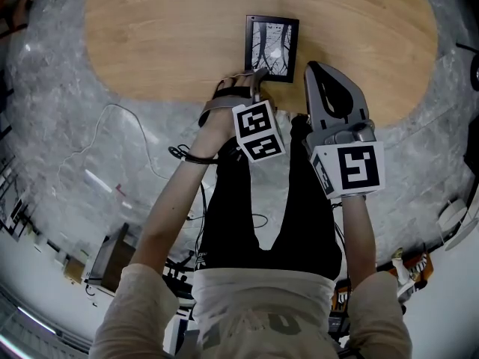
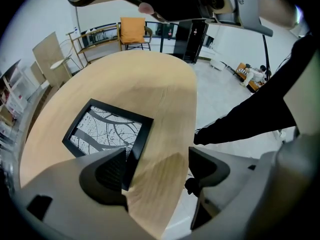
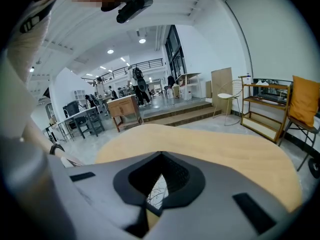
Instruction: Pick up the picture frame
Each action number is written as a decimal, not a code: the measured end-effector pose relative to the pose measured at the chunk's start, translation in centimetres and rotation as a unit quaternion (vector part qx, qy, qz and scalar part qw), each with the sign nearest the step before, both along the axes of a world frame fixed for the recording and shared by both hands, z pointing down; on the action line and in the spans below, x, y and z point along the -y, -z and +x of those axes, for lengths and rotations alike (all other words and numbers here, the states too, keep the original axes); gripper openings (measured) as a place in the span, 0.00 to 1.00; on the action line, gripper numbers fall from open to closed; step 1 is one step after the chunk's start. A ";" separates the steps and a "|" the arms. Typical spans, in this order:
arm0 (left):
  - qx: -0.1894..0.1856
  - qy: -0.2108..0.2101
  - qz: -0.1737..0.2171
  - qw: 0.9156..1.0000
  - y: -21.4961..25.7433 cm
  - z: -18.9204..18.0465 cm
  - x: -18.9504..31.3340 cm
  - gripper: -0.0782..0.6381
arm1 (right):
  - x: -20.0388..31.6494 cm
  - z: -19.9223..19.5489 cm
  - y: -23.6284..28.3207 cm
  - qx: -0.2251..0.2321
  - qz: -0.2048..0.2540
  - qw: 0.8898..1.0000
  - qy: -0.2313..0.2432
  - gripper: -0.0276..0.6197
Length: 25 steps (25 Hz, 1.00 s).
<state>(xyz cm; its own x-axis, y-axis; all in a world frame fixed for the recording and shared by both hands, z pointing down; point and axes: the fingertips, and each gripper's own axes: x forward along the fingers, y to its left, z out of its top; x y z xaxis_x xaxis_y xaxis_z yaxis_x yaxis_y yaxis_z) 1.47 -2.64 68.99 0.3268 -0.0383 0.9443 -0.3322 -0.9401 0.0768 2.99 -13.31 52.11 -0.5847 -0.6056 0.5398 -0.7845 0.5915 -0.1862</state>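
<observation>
A black picture frame (image 1: pixel 271 48) with a grey branch print lies flat on the oval wooden table (image 1: pixel 165 36), close to its near edge. My left gripper (image 1: pixel 253 78) points steeply down at the frame's near left corner. In the left gripper view it (image 2: pixel 157 168) stands open, the frame (image 2: pixel 107 134) lies just beyond the left fingertip (image 2: pixel 109 170), and bare table (image 2: pixel 150 84) shows between the jaws. My right gripper (image 1: pixel 313 67) hovers right of the frame with its jaws shut and nothing held. In its own view the right gripper (image 3: pixel 160 156) hides most of the frame (image 3: pixel 157 193).
The near table edge runs under both grippers, with grey marbled floor (image 1: pixel 90 126) and a loose cable (image 1: pixel 127 122) below. Beyond the table's far end stand a chair with an orange cushion (image 2: pixel 132 31) and wire shelves (image 3: pixel 262 109). The person's legs (image 1: pixel 262 200) show under the grippers.
</observation>
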 end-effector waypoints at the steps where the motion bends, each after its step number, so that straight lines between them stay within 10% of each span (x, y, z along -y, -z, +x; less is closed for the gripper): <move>1: 0.000 0.001 0.000 1.000 0.0 -0.1 0.0 0.63 | -0.2 -0.2 0.0 0.001 -0.001 1.000 0.002 0.05; 25: 0.006 -0.012 -0.013 1.000 -0.3 -0.1 -4.3 0.63 | -1.3 0.9 -1.9 0.002 -0.034 0.999 -0.015 0.05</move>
